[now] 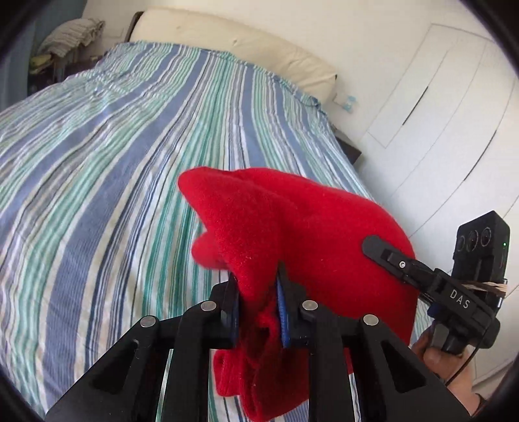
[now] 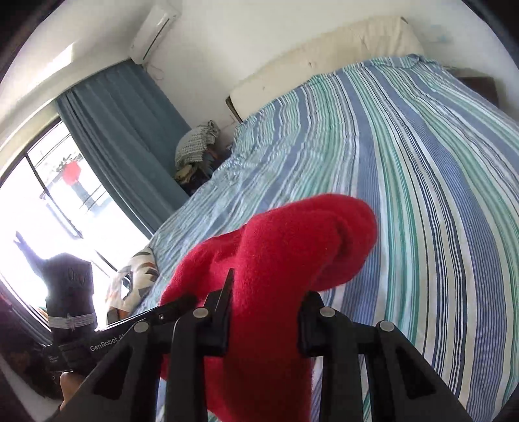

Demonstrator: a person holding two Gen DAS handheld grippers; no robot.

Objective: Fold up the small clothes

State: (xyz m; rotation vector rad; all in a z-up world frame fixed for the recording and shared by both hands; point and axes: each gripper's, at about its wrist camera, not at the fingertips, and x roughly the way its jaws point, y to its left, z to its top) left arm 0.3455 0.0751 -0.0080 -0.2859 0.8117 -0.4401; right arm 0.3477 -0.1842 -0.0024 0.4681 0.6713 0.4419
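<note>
1. My left tongs point(image 1: 258, 289) pinch one edge of the red fleece garment point(image 1: 292, 227).
2. My right tongs point(image 2: 266, 311) clamp another edge; it hangs bunched above the striped bed point(image 1: 113, 146) (no fold made yet).

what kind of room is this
Most likely a home bedroom: a bed with a striped cover and a cream pillow, a curtained window with an air conditioner above it, and white wardrobe doors.

place: home bedroom | evidence: striped bed point(image 1: 113, 146), curtained window point(image 2: 42, 194), wardrobe doors point(image 1: 438, 113)
</note>
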